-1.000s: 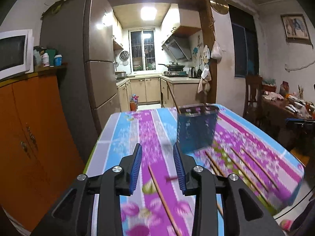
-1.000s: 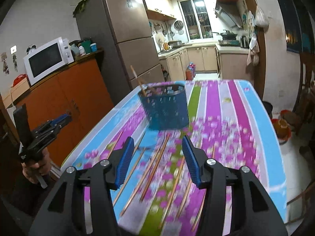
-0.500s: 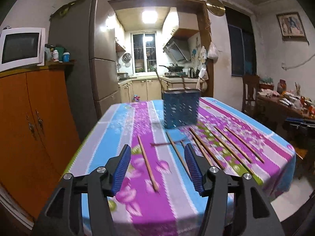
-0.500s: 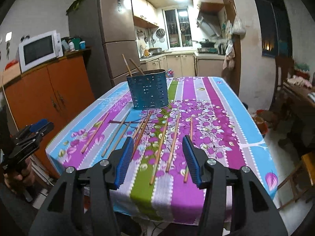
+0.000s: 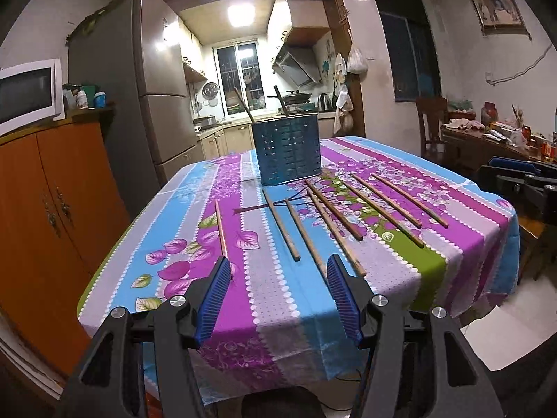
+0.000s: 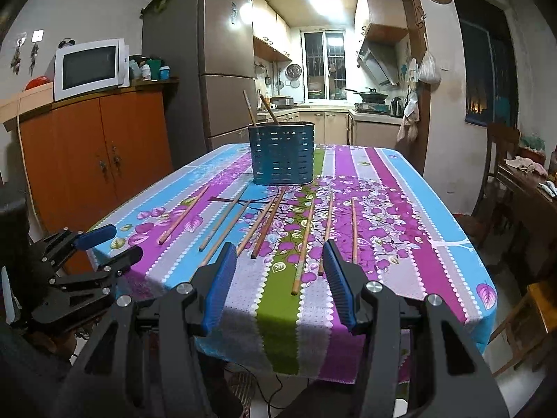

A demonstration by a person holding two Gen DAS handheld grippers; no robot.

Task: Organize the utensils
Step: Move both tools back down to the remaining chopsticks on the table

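1. Your left wrist camera sits just behind the left gripper (image 5: 278, 271), off the near edge of the table (image 5: 278, 299), looking forward and slightly down its length toward the kitchen doorway.
2. Your right wrist camera rides behind the right gripper (image 6: 278, 254), also off that near edge, facing the same way from a spot further right.
3. Both views share the floral tablecloth, the blue utensil holder (image 5: 287, 153) at the far end, the loose chopsticks (image 5: 280, 224), the fridge and the microwave.
4. Each camera catches the other: your left gripper shows at the right view's lower left, the right gripper at the left view's right edge.
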